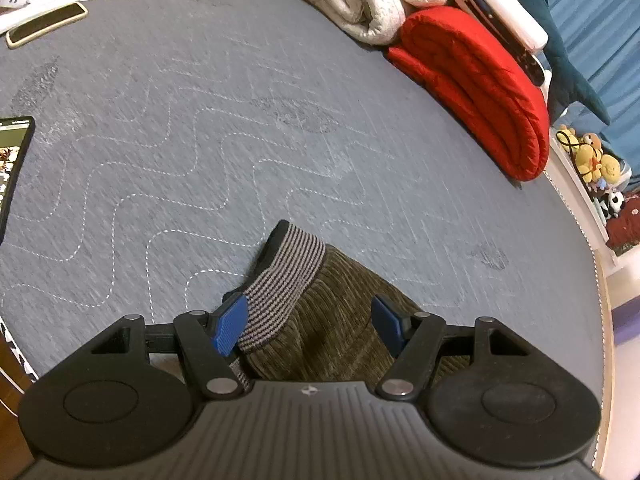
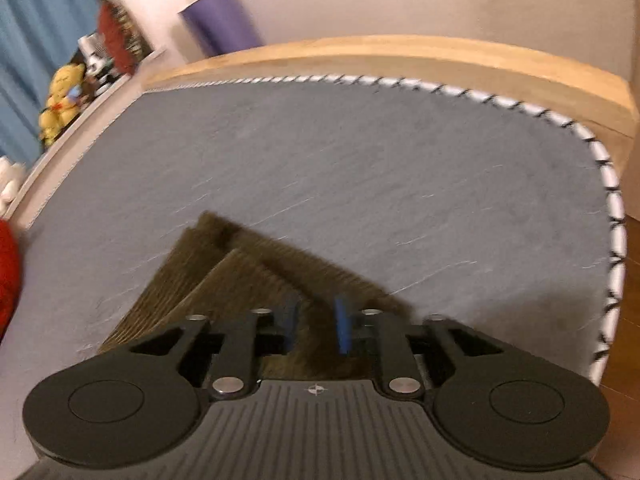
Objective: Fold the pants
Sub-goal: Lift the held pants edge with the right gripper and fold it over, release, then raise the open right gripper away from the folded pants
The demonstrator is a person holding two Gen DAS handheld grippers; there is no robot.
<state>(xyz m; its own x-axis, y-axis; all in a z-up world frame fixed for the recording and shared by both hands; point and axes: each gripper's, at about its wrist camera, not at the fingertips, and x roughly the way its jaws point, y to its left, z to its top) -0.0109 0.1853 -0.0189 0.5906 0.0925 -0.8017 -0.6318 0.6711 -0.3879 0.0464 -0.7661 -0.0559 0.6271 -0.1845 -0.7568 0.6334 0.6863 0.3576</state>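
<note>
In the left wrist view the left gripper (image 1: 310,322) stands with jaws wide apart over the pants (image 1: 320,320), whose striped waistband (image 1: 286,276) brushes one pad, well in from the mattress (image 1: 200,140) edges; closing now might catch only the waistband. In the blurred right wrist view the right gripper (image 2: 316,328) hovers over the folded legs (image 2: 224,276) with jaws parted and seemingly nothing pinched, so the layers could slide askew.

No readable text, label, brand or number shows in either wrist view.
</note>
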